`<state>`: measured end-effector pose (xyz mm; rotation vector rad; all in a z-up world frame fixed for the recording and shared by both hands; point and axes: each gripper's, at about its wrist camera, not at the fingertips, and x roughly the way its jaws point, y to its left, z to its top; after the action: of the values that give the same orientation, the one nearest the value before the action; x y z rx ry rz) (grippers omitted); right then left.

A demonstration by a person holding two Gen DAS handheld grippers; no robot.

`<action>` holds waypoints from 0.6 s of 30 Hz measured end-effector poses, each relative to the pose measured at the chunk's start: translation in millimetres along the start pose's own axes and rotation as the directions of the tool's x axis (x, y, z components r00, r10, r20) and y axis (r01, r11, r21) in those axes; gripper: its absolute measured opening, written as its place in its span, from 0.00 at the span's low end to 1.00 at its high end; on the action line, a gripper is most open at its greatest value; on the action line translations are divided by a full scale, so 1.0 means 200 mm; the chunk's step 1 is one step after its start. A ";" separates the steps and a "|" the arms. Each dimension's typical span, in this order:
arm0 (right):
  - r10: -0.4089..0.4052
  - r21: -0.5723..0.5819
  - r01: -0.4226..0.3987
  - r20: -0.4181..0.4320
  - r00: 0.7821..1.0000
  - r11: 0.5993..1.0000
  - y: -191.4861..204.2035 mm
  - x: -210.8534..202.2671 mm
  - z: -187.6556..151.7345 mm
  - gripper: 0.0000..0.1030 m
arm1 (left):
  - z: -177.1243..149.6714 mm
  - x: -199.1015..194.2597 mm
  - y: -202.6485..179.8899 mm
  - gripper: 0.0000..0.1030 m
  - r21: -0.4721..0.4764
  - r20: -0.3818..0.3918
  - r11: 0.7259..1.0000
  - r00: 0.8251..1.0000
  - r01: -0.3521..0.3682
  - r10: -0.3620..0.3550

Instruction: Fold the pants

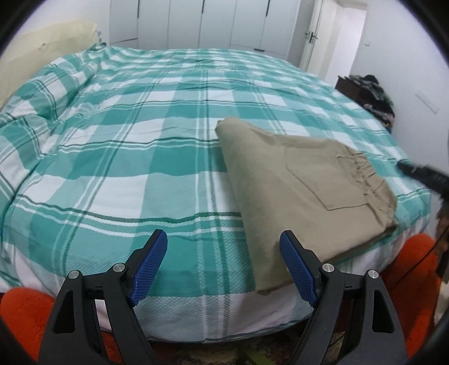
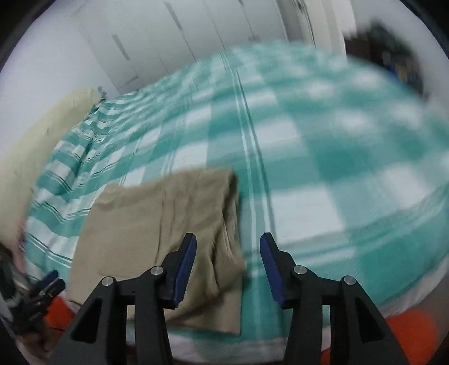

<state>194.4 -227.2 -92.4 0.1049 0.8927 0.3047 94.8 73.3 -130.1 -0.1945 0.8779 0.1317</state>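
Tan pants [image 1: 303, 193] lie folded into a flat stack near the front right edge of the bed [image 1: 140, 146], back pocket and elastic waistband facing up. My left gripper [image 1: 224, 252] is open and empty, held above the bed's front edge just left of the pants. In the blurred right wrist view the pants [image 2: 157, 224] lie at lower left. My right gripper [image 2: 228, 252] is open and empty, above the pants' right edge. Its dark tip [image 1: 421, 172] shows at the right of the left wrist view.
The bed has a teal and white checked cover [image 2: 308, 146]. A cream pillow [image 1: 36, 56] lies at the back left. White wardrobe doors [image 1: 202, 22] stand behind. A dark pile of clothes [image 1: 370, 92] sits at the right wall. Orange fabric [image 1: 412, 269] shows below the bed's edge.
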 end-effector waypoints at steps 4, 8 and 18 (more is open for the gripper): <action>0.038 -0.163 -0.024 0.087 0.995 0.986 0.21 -0.08 0.04 0.46 | 0.00 0.00 -0.01 0.82 0.013 0.002 1.000 1.000 -0.027 0.027; 0.082 -0.234 -0.070 0.043 0.996 0.970 0.34 0.00 -0.03 0.46 | 0.00 0.00 -0.02 0.82 0.036 0.000 0.998 0.999 -0.047 0.047; 0.028 -0.258 -0.059 -0.123 0.992 0.964 0.26 0.25 -0.22 0.51 | -0.05 0.14 -0.06 0.86 0.103 -0.127 0.992 0.989 -0.068 0.081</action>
<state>179.0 -163.2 -146.2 -0.1393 0.9607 0.4714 107.9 59.6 -157.1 -0.0790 1.0204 0.1467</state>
